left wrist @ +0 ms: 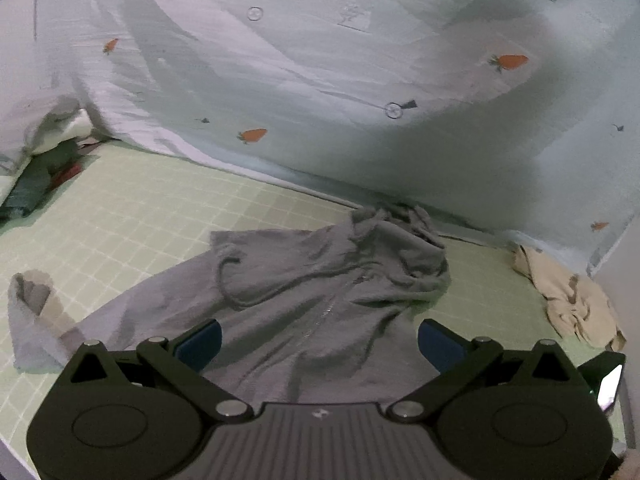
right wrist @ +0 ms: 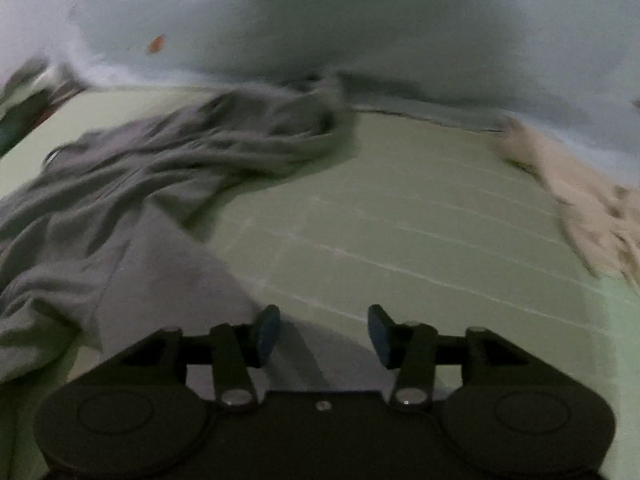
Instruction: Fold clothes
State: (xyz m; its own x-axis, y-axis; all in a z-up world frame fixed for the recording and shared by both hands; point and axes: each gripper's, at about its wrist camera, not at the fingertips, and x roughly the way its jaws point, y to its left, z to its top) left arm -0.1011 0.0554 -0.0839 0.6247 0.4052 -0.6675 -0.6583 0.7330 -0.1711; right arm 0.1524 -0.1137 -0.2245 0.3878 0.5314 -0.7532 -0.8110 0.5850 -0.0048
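The left gripper (left wrist: 320, 344), jaws wide and empty, hangs over a crumpled grey zip hoodie (left wrist: 304, 280) on a green grid-patterned mat (left wrist: 140, 208). The right gripper (right wrist: 320, 334), jaws also apart and empty, sits beside the hoodie's near right edge. A beige garment (left wrist: 568, 296) lies far right.

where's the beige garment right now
In both wrist views the beige garment lies crumpled at the far right of the green mat, against the carrot-print sheet.
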